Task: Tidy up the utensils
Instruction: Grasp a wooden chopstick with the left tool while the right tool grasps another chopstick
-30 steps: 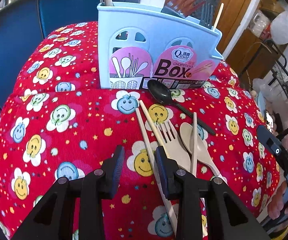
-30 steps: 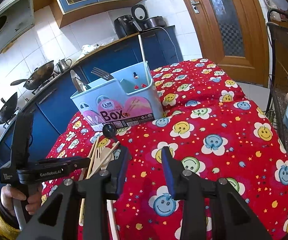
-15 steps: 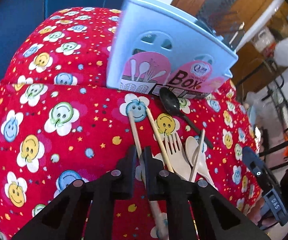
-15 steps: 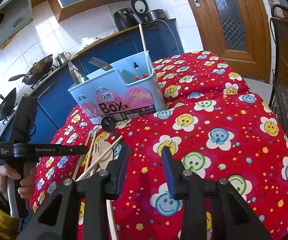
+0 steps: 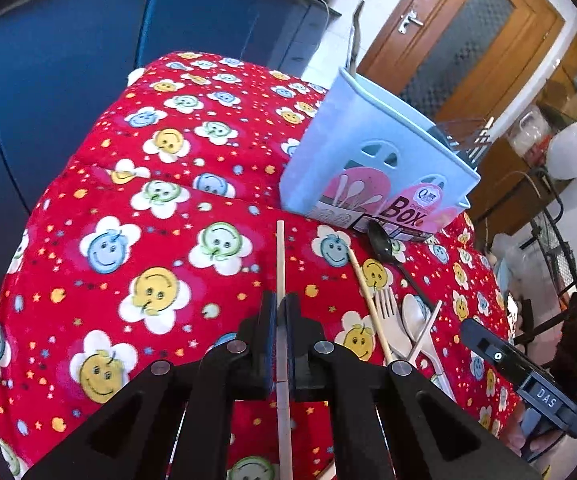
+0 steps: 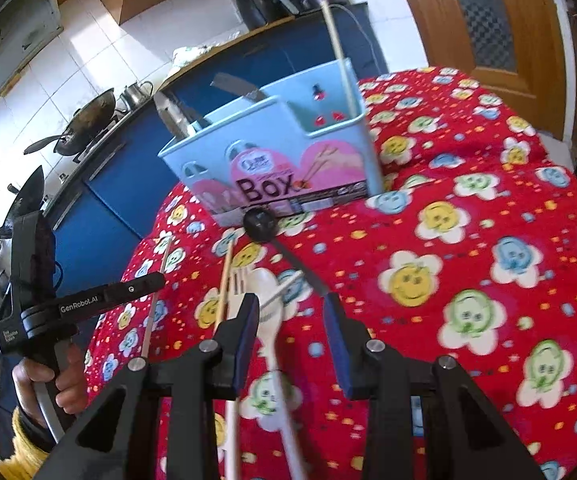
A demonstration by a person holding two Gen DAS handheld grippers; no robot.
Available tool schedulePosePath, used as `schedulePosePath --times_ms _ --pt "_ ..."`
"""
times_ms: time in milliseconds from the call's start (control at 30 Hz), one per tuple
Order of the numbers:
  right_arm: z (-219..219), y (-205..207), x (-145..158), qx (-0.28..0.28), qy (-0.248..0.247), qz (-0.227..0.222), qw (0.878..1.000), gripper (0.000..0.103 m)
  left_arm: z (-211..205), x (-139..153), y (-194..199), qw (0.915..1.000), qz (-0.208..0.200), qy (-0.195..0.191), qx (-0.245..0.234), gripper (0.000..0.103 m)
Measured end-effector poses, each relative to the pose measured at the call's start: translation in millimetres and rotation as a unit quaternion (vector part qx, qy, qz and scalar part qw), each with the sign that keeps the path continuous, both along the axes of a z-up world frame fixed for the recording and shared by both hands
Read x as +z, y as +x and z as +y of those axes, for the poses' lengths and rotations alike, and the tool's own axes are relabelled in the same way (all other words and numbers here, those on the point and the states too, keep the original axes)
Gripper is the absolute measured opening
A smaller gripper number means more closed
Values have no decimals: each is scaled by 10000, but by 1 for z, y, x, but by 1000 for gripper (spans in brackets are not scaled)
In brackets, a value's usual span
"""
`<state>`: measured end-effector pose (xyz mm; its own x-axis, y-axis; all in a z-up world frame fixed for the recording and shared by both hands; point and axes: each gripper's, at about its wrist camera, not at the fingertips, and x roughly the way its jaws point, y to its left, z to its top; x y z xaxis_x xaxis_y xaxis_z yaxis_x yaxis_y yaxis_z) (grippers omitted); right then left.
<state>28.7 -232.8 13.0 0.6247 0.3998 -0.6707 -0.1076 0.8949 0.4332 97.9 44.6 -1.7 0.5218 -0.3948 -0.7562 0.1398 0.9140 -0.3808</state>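
Note:
My left gripper (image 5: 281, 308) is shut on a pale wooden chopstick (image 5: 280, 256), holding it just above the red flowered cloth (image 5: 148, 292). From the right wrist view, the left gripper (image 6: 158, 280) and its chopstick (image 6: 156, 292) are left of the pile. A second chopstick (image 5: 368, 300), a wooden fork (image 5: 386, 312), a wooden spoon (image 5: 414, 320) and a black spoon (image 5: 380, 240) lie in front of the light blue utensil box (image 5: 368, 168). My right gripper (image 6: 289, 304) hovers open over the wooden spoon (image 6: 266, 284), near the black spoon (image 6: 260, 222).
The utensil box (image 6: 280, 148) holds knives, a fork and an upright chopstick (image 6: 340, 56). Blue cabinets (image 5: 68, 60) run behind the table, with woks (image 6: 84, 120) on the stove. A wooden door (image 5: 460, 32) and a wire rack (image 5: 556, 248) stand to the right.
My left gripper shut on the leftmost chopstick and carried it left, away from the pile, rolling as it went. My right gripper moved in closer over the wooden spoon and fork.

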Motion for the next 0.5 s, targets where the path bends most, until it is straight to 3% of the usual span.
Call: schedulePosePath --times_ms 500 --pt "9 33 -23 -283 552 475 9969 36 14 17 -16 9974 -680 -236 -89 4"
